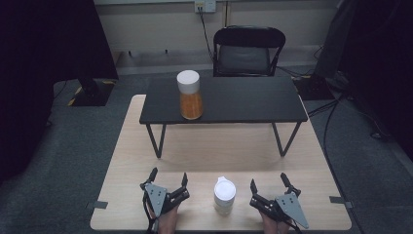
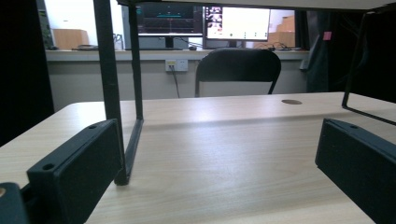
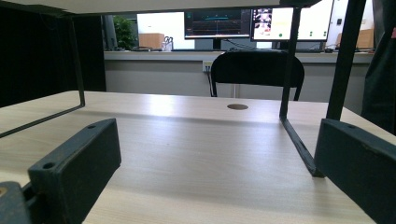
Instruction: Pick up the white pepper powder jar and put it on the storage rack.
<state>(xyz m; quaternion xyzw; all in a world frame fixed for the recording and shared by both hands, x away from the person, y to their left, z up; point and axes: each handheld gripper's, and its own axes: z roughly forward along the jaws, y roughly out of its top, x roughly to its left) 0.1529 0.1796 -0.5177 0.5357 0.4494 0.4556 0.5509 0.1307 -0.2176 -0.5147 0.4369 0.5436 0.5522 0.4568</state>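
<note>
Nearest to the camera, at the front edge of the wooden table (image 1: 126,161), stands a small jar with a white lid (image 1: 224,195). It is upright and nothing touches it. It stands between the two grippers, a little closer to the right one.

On its left side the left gripper (image 1: 168,176) rests low over the table, and its jaws are spread wide apart with nothing between them. In the left gripper view the two black jaws rise from the bottom corners, and only bare wood lies between them. On the right side of the jar the right gripper (image 1: 268,181) is placed in the same way, its jaws also wide apart and holding nothing. Each gripper has a grey three-cornered plate on top, and a hand of the person holds it from below.

Farther back on the table stands a low black shelf (image 1: 243,100) on thin metal legs. On its left part a taller jar with orange content (image 1: 189,94) stands upright, also closed with a white lid. It is well apart from both grippers.

Behind the table, on the grey floor, is a black chair (image 1: 248,50) near the wall.
</note>
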